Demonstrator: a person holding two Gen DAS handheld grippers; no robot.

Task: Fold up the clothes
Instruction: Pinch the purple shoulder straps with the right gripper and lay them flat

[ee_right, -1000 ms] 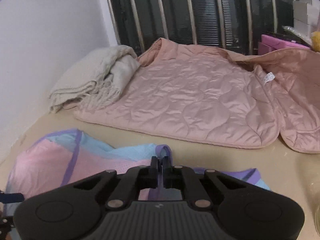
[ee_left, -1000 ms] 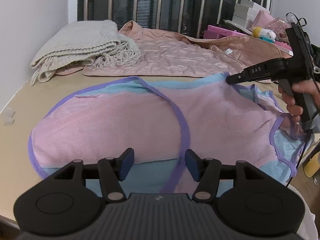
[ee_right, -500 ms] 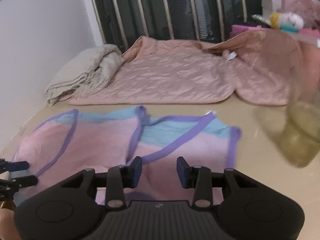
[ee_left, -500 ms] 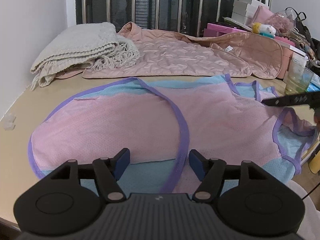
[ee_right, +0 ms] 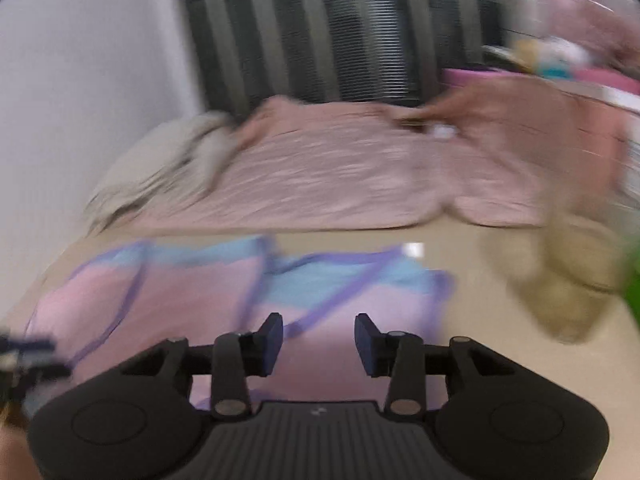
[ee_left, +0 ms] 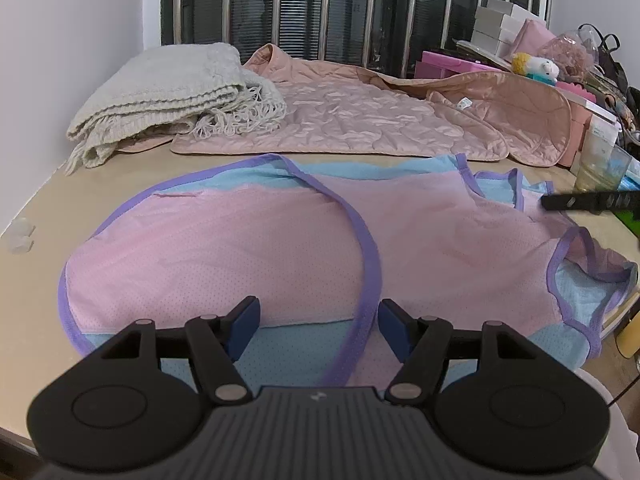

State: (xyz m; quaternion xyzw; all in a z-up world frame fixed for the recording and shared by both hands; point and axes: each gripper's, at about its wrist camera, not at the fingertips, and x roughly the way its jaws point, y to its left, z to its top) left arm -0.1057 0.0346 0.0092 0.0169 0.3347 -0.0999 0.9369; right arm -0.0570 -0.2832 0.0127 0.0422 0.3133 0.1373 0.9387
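Observation:
A pink and light-blue mesh garment (ee_left: 280,248) with purple trim lies spread flat on the beige table (ee_left: 36,280). My left gripper (ee_left: 319,326) is open just above the garment's near hem, with only a purple trim line running between the fingers, untouched. In the blurred right wrist view the same garment (ee_right: 192,300) lies ahead, and my right gripper (ee_right: 319,342) hovers over its right part, jaws opening and gripping nothing. A tip of the right gripper (ee_left: 584,201) shows at the right edge of the left wrist view.
Behind the garment lie a quilted pink jacket (ee_left: 360,120) and a folded cream knit blanket (ee_left: 168,96). A glass cup (ee_left: 598,166), pink boxes and a plush toy (ee_left: 534,66) crowd the back right. A barred window (ee_left: 340,8) stands behind; the table's edge drops off at right.
My right gripper let go of the garment, its jaws opened, and it swung right and back from the cloth. In the left wrist view it slid off toward the right edge. The left gripper stayed put.

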